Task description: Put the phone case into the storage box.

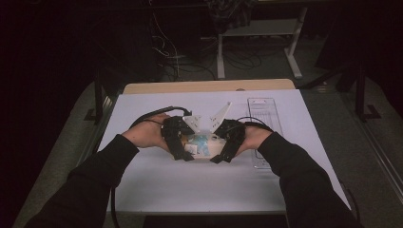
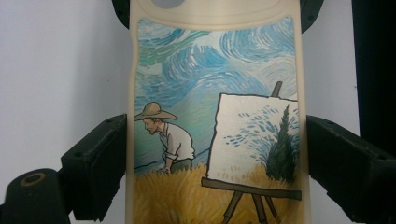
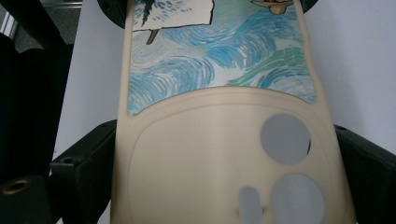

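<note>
The phone case lies on the white table, between the left gripper and right gripper, one at each end. The room beyond is dark, with cables on the floor. A clear tray lies just right. Both grippers' jaws stand wide, clamping the case's long edges.

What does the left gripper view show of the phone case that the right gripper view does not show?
Left gripper view: the painted man in a straw hat bending over wheat, and the whole easel canvas.
Right gripper view: the plain cream camera section with its round cut-outs.
Both: the same phone case, with blue swirled sky, lying between black jaws that stand against its long edges over the white table.
</note>
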